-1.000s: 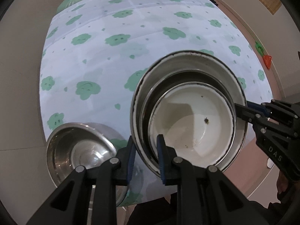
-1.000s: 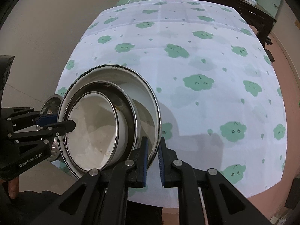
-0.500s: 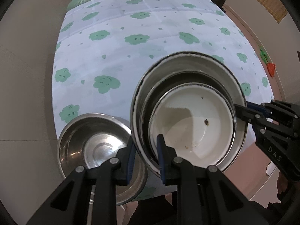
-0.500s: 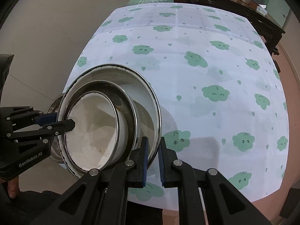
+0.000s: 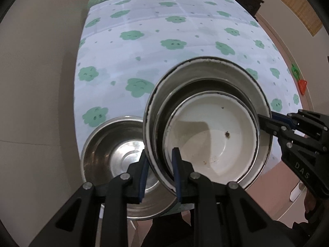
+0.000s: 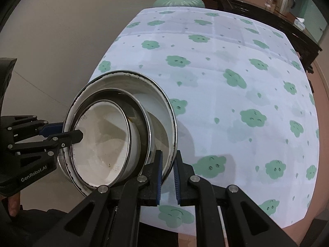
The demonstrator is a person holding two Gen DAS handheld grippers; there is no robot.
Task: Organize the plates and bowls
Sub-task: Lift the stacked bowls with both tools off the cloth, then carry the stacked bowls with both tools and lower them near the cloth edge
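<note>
A nested stack of bowls (image 5: 205, 123), with a white enamel bowl (image 5: 213, 135) innermost, is held in the air between both grippers. My left gripper (image 5: 159, 164) is shut on the stack's near rim. My right gripper (image 6: 167, 164) is shut on the opposite rim; it also shows in the left wrist view (image 5: 267, 122). The stack (image 6: 121, 131) tilts in the right wrist view. A steel bowl (image 5: 115, 156) sits at the table's near left corner, just left of and below the stack.
The table (image 6: 236, 86) has a white cloth with green cloud prints. A green stool (image 6: 178, 0) stands at its far end. A dark sideboard (image 6: 267, 8) with a kettle and glass is at the back right. Bare floor lies to the left.
Both grippers have carried the stack leftward, toward the steel bowl at the table's corner. The steel bowl now shows more fully beside the stack. Both grips are unchanged.
</note>
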